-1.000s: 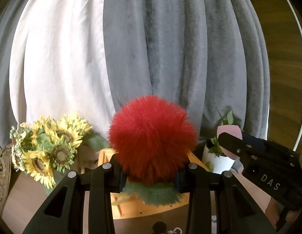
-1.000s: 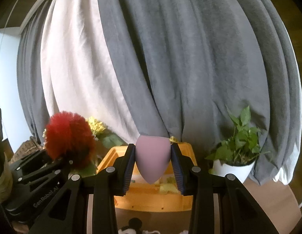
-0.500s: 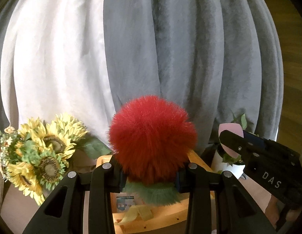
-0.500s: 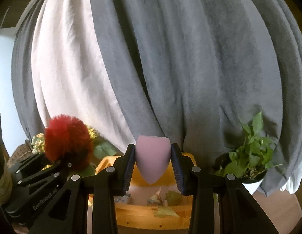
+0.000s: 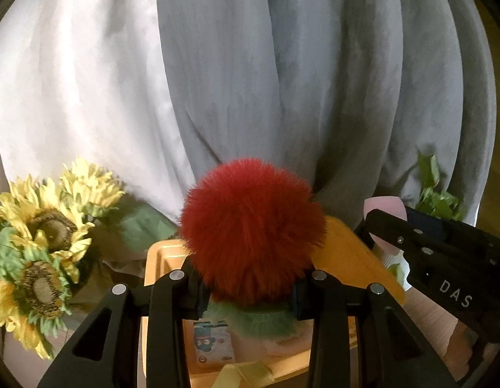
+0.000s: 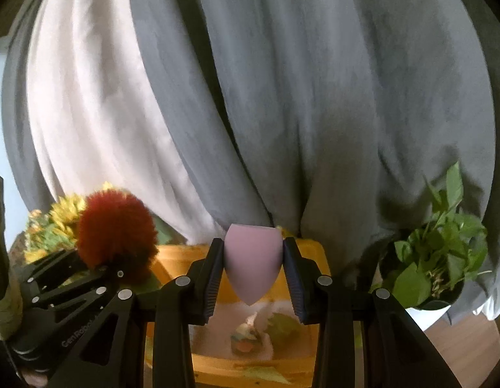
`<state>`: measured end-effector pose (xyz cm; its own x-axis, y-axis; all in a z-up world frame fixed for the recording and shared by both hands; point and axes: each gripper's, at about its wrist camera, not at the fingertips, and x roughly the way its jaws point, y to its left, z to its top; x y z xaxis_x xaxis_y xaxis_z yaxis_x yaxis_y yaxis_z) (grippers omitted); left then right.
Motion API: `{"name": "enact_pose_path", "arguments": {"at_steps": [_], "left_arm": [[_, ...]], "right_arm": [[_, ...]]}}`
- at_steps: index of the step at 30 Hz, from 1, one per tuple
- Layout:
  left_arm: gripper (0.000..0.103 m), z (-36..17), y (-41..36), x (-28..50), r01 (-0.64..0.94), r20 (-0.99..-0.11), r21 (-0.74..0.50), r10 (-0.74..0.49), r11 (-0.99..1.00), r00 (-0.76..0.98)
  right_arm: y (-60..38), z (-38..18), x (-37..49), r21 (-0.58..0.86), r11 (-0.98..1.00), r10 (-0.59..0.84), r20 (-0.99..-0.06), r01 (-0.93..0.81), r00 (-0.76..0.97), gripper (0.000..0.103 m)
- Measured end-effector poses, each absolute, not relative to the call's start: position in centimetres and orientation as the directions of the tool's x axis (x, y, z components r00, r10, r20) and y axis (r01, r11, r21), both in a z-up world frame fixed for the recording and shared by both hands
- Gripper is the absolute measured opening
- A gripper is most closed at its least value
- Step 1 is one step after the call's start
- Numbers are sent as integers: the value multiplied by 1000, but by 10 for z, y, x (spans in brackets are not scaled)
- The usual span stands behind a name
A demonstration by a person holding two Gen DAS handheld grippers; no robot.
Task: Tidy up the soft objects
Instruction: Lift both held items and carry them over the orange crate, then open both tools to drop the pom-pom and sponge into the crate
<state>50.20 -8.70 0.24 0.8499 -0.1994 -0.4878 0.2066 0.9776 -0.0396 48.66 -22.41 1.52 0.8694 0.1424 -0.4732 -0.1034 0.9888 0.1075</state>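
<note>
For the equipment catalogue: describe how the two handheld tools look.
Both tools, left and right, are matte black plastic with angular two-finger frames, triangular cut-outs and silver round fasteners. Ribbed dark-blue pads line the fingers. White lettering reads "DAS" on the right tool, partly legible "GenRobot" on the left.

Left gripper [image 5: 248, 286]: matt black plastic fingers with bright, smooth metal pin heads; ribbed pads. Right gripper [image 6: 252, 274]: same matt black plastic, pads finely ribbed with a bluish rubbery look. Red pompom [image 5: 252, 229]: long, dense, fluffy fibre, dull finish, with a green fuzzy fringe beneath. Pink sponge [image 6: 252, 263]: smooth, matt foam-like surface, no sheen. Yellow bin [image 6: 309, 252]: smooth plastic with a slight gloss at its rim. Curtain [image 6: 314, 97]: grey woven cloth, matt, soft folds; paler sheer cloth panel beside it. Sunflowers [image 5: 39, 242]: look like artificial fabric, matt. Potted plant [image 6: 440, 252]: leaves faintly glossy.
</note>
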Motion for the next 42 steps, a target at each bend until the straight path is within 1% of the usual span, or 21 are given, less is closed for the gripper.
{"name": "enact_pose_path", "arguments": {"at_steps": [6,10,16,24,28,29,30,31,32,33,38,42], "left_arm": [[37,-19,-91,527,216,-557,-16,-188,976,809],[37,-36,-92,539,222,-614,-33,-195,975,765],[37,-58,-93,561,207,-723,-60,-185,977,666],[38,-76,-97,571,197,-802,-39,-149,980,578],[43,-79,-97,571,201,-817,-24,-135,979,560],[48,-79,-97,570,201,-818,-28,-138,979,559],[52,-79,-96,570,199,-817,-31,-140,979,559],[53,-78,-95,569,198,-816,-35,-142,980,560],[55,-76,-95,567,200,-814,-37,-146,979,562],[59,-75,-95,566,201,-812,-35,-145,979,566],[65,-64,-94,556,188,-792,-24,-133,982,596],[67,-52,-91,540,167,-768,-17,-120,986,629]], "right_arm": [[-227,-3,519,135,985,164,-575,-106,801,38],[-227,-18,537,138,985,169,-634,-104,755,38],[-228,-38,556,124,987,160,-695,-101,701,38],[-225,-56,572,86,991,129,-760,-99,637,38],[-225,-62,576,100,990,142,-785,-102,604,39],[-226,-63,576,106,989,146,-789,-102,596,39],[-226,-63,576,110,989,149,-793,-101,591,42],[-226,-63,577,110,989,147,-795,-98,589,50],[-226,-62,576,110,990,143,-793,-92,592,53],[-227,-59,574,108,990,139,-787,-87,601,56],[-227,-48,565,97,992,127,-771,-82,624,56],[-226,-35,552,75,995,102,-744,-69,660,56]]}}
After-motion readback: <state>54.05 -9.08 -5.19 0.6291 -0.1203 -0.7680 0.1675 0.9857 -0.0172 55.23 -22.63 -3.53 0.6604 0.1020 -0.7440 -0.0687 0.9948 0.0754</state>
